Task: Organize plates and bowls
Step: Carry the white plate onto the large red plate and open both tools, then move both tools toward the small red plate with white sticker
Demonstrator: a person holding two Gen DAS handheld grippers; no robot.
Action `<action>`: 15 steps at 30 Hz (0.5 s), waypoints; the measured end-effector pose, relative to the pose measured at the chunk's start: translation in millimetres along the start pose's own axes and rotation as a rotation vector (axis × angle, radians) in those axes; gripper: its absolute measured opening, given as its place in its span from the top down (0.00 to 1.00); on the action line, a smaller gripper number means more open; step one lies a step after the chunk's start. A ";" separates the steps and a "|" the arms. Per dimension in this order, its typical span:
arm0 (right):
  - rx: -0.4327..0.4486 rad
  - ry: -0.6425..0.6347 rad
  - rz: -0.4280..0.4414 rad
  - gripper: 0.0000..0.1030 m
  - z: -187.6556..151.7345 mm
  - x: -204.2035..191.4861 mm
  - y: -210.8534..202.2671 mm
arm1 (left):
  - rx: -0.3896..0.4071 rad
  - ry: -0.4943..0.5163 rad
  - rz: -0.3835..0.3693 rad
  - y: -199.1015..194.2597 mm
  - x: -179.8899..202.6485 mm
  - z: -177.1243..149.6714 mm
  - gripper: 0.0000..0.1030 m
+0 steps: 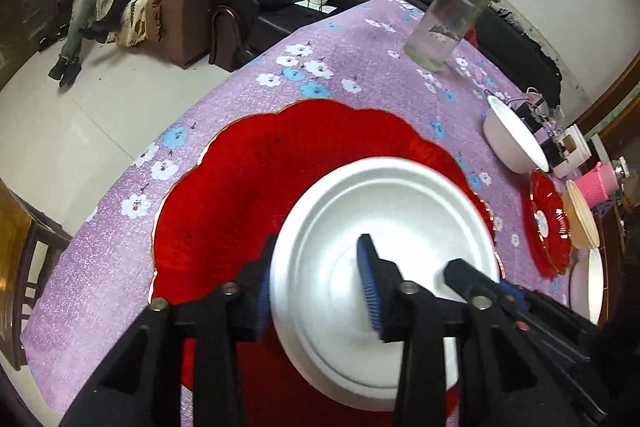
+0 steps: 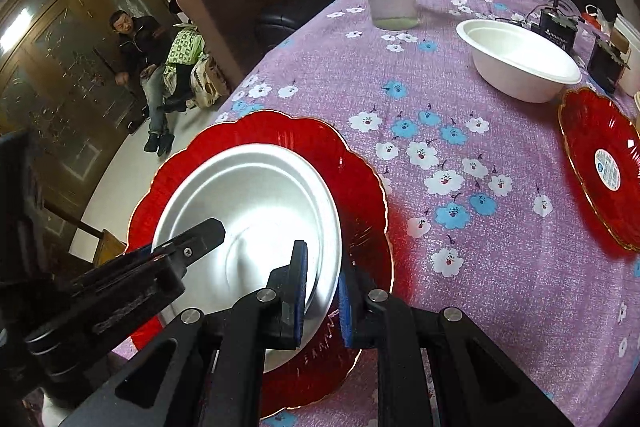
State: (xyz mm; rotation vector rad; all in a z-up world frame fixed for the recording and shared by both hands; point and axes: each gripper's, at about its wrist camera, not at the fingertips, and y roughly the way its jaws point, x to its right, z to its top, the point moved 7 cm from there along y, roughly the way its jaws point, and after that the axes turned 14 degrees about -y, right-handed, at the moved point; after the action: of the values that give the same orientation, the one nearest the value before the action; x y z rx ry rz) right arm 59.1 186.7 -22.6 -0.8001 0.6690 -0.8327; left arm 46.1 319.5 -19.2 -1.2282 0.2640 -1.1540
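A: Item one, directly under both claws?
B: White plate [image 1: 384,267], lying inside a large red scalloped plate [image 1: 248,187] on the floral purple tabletop [image 1: 360,67]. Nothing rests on the white plate.

A: Left claw [image 1: 316,291]?
B: Jaws parted, straddling the white plate's near-left rim, one pad outside the rim, one over its centre; neither visibly presses on it.

A: Right claw [image 2: 324,291]?
B: Jaws drawn narrow around the white plate's right rim, blue pads on either side of it, seemingly pinching it.

A: Ahead of the claws?
B: Clear jar [image 1: 452,7] with a mint-green lid, well beyond the plates; a little pale residue at its bottom.

A: To the right?
B: White bowl [image 2: 520,63], empty, well apart from the right claw. Nearer, a second red plate [image 2: 604,167] bearing only a sticker. In the left view, a beige dish [image 1: 582,215] just beside that plate, contents not discernible, and a pink cup [image 1: 596,187] behind it.
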 end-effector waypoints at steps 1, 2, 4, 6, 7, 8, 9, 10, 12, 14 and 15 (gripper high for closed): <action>0.005 0.011 0.011 0.84 -0.8 1.2 0.9 | 0.003 -0.002 -0.006 -2.1 2.1 0.2 0.58; 0.010 0.018 0.015 0.84 -1.3 1.4 0.5 | 0.008 -0.004 -0.013 -4.7 3.6 0.2 0.54; 0.017 0.016 0.020 0.82 -1.1 -0.5 -1.2 | 0.030 -0.012 -0.020 -13.0 4.1 1.9 0.38; 0.032 0.005 0.024 0.69 0.8 -2.8 -3.7 | 0.066 -0.032 -0.030 -24.9 0.7 4.7 0.32; 0.044 -0.005 0.033 0.61 1.6 -5.5 -5.7 | 0.077 -0.039 -0.037 -30.1 -1.0 6.0 0.32; 0.053 -0.017 0.030 0.55 2.7 -7.9 -7.5 | 0.084 -0.046 -0.043 -34.6 -2.8 7.2 0.32; 0.060 -0.026 0.017 0.53 3.7 -9.5 -8.9 | 0.090 -0.058 -0.051 -39.5 -5.1 8.3 0.32; 0.069 -0.040 -0.003 0.52 4.5 -11.6 -11.1 | 0.098 -0.071 -0.058 -45.1 -7.6 9.4 0.31; 0.085 -0.055 -0.017 0.52 5.5 -14.4 -16.1 | 0.117 -0.084 -0.065 -55.2 -11.3 10.5 0.31; 0.106 -0.051 -0.018 0.52 5.6 -13.9 -25.2 | 0.138 -0.092 -0.068 -65.9 -14.1 10.0 0.30; 0.116 -0.049 -0.016 0.52 5.6 -12.8 -30.2 | 0.149 -0.096 -0.072 -71.4 -15.5 8.7 0.29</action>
State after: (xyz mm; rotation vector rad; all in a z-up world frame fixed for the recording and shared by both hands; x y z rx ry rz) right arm 45.5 186.5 7.8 -0.7194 0.5664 -0.8562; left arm 6.4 344.7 37.4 -1.1654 0.0608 -1.1515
